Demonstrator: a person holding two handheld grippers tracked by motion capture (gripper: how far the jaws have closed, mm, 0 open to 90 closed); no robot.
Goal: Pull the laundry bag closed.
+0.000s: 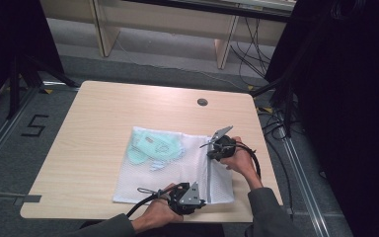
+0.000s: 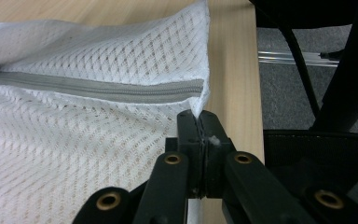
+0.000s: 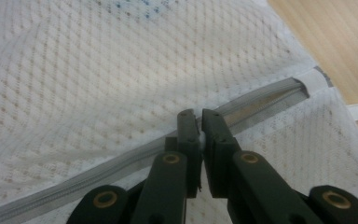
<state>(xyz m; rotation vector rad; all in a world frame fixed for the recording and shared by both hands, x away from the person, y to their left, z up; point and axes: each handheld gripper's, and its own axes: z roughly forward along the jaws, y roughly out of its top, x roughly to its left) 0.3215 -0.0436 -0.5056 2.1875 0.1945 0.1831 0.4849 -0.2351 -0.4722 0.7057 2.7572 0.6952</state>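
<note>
2 claws are working the mesh laundry bag (image 1: 172, 173) on the tabletop (image 1: 94, 128): left claw (image 2: 199, 122) is pinching its corner, right claw (image 3: 198, 122) is pressing together at the zipper (image 3: 121, 163) (I'm keeping tension straight, I judge).

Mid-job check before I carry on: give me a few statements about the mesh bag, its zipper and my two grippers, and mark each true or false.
1. The white mesh bag lies flat on the table. True.
2. The left gripper is open and clear of the bag. False: its jaws are shut on the bag's corner, just below the zipper's end.
3. A pale green item shows through the mesh. True.
4. The right gripper rests on bare wood, away from the bag. False: it sits on the mesh at the zipper line, its jaws nearly together.
5. The zipper tape is grey. True.
</note>
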